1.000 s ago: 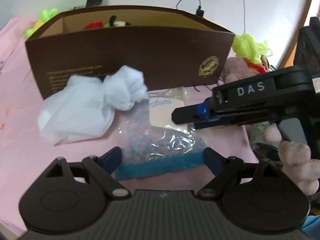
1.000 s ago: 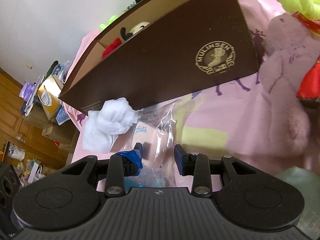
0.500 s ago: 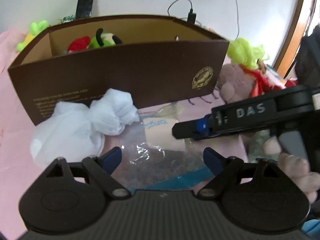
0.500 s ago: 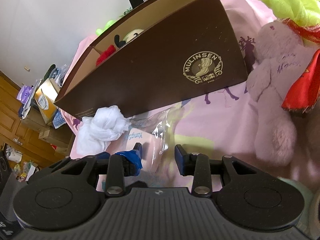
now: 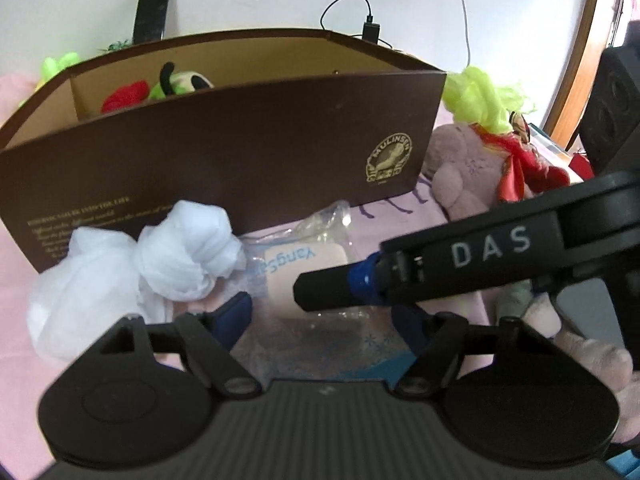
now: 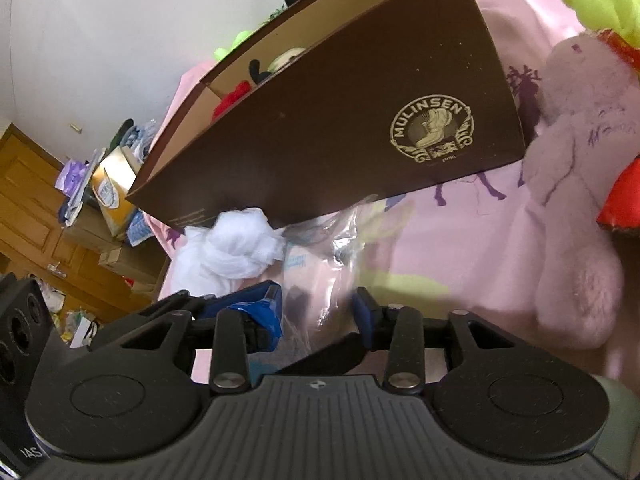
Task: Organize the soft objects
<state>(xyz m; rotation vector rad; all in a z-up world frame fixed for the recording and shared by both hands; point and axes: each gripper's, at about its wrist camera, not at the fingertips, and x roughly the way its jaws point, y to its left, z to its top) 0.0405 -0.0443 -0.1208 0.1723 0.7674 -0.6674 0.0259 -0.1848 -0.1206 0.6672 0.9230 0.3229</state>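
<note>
A clear plastic bag [image 5: 304, 280] with a pink soft item and blue print lies on the pink sheet before a brown box [image 5: 240, 152]. My left gripper [image 5: 326, 320] is open with the bag's lower part between its fingers. My right gripper [image 6: 316, 308] is open and straddles the same bag [image 6: 320, 276]; its body [image 5: 480, 264] crosses the left wrist view from the right. A white knotted cloth [image 5: 160, 264] lies left of the bag, also in the right wrist view [image 6: 236, 248]. The box [image 6: 340, 128] holds a red and a green plush toy [image 5: 176, 84].
A pale purple plush [image 6: 572, 208] with a red scarf and neon yellow hair [image 5: 484, 100] lies right of the box. A wall with a charger cable [image 5: 368, 28] stands behind. Wooden furniture and clutter [image 6: 100, 196] sit off the bed's left side.
Both grippers have risen and moved closer to the box, the bag staying between their fingers. The box's inside shows more in the left wrist view. Jaw openings look unchanged.
</note>
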